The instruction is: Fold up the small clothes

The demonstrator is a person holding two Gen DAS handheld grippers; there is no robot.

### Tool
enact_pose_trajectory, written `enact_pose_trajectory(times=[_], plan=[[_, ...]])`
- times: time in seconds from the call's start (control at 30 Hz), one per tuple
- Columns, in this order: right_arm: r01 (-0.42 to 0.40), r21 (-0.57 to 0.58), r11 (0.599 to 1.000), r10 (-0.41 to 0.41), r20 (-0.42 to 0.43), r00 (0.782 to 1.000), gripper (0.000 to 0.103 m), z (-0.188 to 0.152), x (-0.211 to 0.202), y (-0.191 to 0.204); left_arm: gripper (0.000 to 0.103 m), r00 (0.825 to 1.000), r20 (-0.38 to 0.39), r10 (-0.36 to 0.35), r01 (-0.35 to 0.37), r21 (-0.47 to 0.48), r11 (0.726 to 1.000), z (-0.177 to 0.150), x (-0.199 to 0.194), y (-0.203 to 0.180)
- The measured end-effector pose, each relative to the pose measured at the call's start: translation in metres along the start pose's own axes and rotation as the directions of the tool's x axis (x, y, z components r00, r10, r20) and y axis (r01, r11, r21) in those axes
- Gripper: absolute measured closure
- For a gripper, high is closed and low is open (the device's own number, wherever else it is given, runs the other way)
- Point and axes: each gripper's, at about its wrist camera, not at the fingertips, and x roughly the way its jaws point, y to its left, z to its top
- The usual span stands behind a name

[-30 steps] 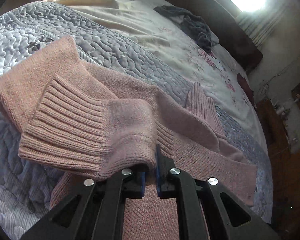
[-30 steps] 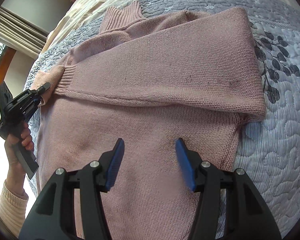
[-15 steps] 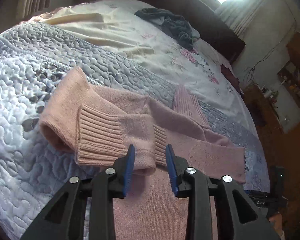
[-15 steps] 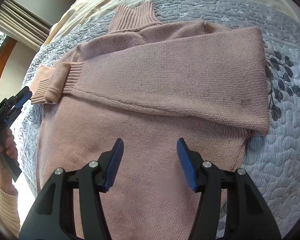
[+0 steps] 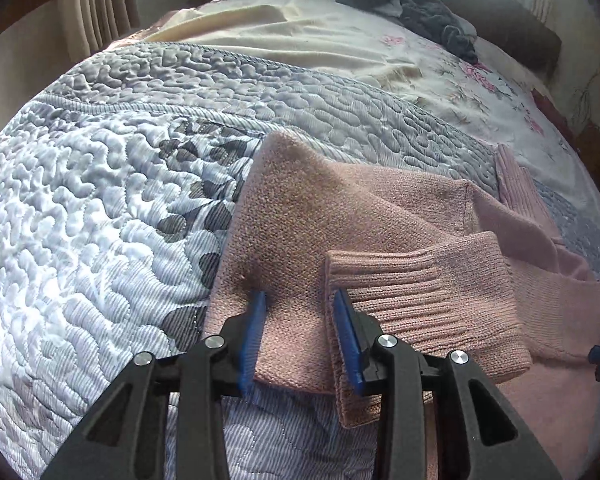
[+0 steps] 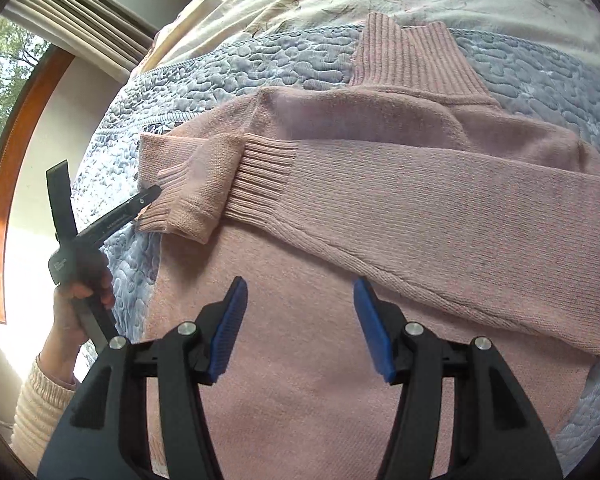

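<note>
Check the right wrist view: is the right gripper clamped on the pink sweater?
No. The right gripper hangs over the pink sweater with its jaws wide apart and nothing between them.

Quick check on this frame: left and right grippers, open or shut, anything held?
Left gripper: open, jaws apart at the pink sweater's folded sleeve cuff, gripping nothing.
Right gripper: open, empty, above the sweater body.

2 wrist cams, close, sharing sweater [image 5: 380,216]
</note>
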Motion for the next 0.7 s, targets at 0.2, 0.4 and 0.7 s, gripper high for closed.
enact_pose_trajectory(times=[0.2,0.4,0.7], plan=[[-0.100,0.043,0.994,0.103,-0.054,0.993,0.046,0.032,0.041,0.032,0.067,0.992,0.054,-0.115,0.120,-0.096,0.988,0.000,-0.023,0.017],[-0.207,0.158,0.965,0.225,-0.107,0.968,0.045,0.055,0.089,0.050,0.067,0.985,0.122,-0.124,0.138,-0.116,0.984,0.001,-0.058,0.035],[-0.235,0.114,0.965,0.245,-0.079,0.966,0.090,0.040,0.075,0.045,0.064,0.984,0.131,-0.123,0.136,-0.096,0.986,0.003,-0.070,0.035]])
